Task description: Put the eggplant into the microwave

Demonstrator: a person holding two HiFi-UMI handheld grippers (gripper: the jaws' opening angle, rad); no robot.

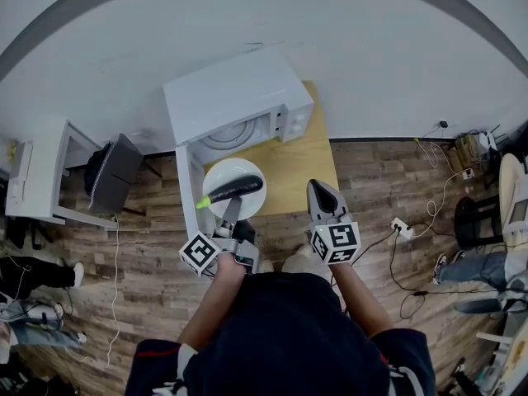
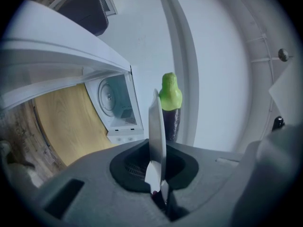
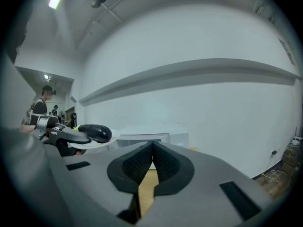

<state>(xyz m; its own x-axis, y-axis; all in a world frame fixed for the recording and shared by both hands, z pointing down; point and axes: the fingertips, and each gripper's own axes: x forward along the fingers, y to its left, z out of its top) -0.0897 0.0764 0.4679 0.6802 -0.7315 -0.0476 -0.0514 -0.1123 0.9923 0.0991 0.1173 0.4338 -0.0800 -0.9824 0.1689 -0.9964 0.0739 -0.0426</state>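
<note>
Your left gripper [image 1: 229,219] is clamped tight on the near rim of the white plate [image 1: 252,172]. The eggplant [image 1: 233,190] lies across that plate, just in front of the open microwave [image 1: 239,97]. You're only pinching one edge, so I'd hold it dead level and slide it in slowly, or the eggplant could roll off. Mind the door [image 1: 190,190] on the left too. Your right gripper [image 1: 322,195] is closed on nothing, so it's free to steady the plate.
</note>
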